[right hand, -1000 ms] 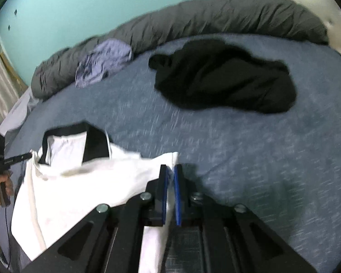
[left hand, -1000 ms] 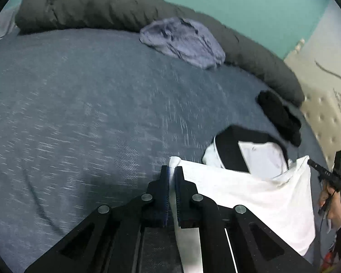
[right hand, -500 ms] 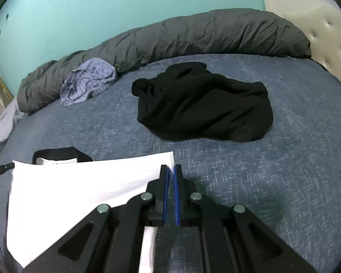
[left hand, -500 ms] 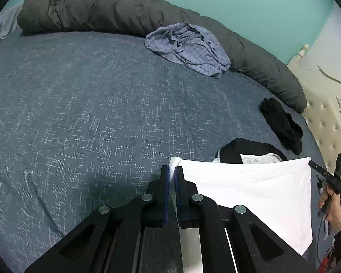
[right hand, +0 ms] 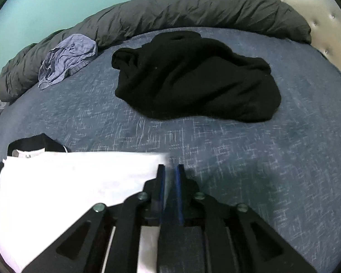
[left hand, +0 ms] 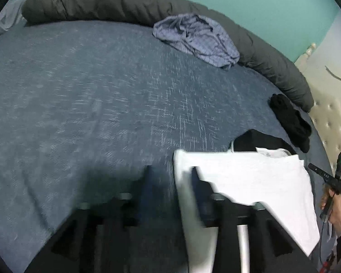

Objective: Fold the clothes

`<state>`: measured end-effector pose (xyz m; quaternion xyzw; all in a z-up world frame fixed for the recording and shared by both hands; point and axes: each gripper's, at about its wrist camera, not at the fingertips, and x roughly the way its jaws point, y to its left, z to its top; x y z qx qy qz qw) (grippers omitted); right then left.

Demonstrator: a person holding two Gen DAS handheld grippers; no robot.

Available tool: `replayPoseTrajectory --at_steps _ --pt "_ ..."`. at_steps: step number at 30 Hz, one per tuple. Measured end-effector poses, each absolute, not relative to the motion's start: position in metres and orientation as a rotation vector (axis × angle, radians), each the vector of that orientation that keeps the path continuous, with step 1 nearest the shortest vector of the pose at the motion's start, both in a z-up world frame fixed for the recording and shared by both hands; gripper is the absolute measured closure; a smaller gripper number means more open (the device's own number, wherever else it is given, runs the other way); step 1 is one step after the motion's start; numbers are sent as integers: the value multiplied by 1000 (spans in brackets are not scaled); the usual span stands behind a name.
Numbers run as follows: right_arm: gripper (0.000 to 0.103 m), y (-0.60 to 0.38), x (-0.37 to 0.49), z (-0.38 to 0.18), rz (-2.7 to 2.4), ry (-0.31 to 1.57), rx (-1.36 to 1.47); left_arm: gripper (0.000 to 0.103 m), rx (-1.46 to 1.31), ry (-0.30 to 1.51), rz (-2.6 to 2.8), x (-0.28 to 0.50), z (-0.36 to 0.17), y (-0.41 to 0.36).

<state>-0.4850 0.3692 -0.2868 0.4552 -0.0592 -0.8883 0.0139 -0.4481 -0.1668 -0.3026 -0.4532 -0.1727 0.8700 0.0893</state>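
On the near part of the bed, a white shirt with a black collar lies folded flat on the blue-grey woven cover. Both jaws have just been opening: the left gripper stands well apart with the shirt's corner loose between its fingers, and the right gripper shows a narrow gap at the opposite corner, its pads off the cloth. Farther out lie a crumpled black garment and a lilac checked garment. Beyond them a rolled dark grey duvet rims the mattress, against a turquoise wall and a cream tufted headboard
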Motion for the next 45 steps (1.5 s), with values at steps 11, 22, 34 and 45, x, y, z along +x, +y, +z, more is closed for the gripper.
replayPoseTrajectory --at_steps 11,22,34,45 --pt "64 403 -361 -272 -2508 -533 1334 51 -1305 -702 2468 -289 -308 -169" --pt "58 401 -238 -281 -2405 -532 1430 51 -1310 -624 2490 -201 -322 -139" --pt "89 383 -204 -300 -2425 -574 1445 95 -1279 -626 2452 -185 -338 -133" --pt "99 415 -200 -285 -2506 -644 1398 98 -1214 -652 2472 -175 -325 -151"
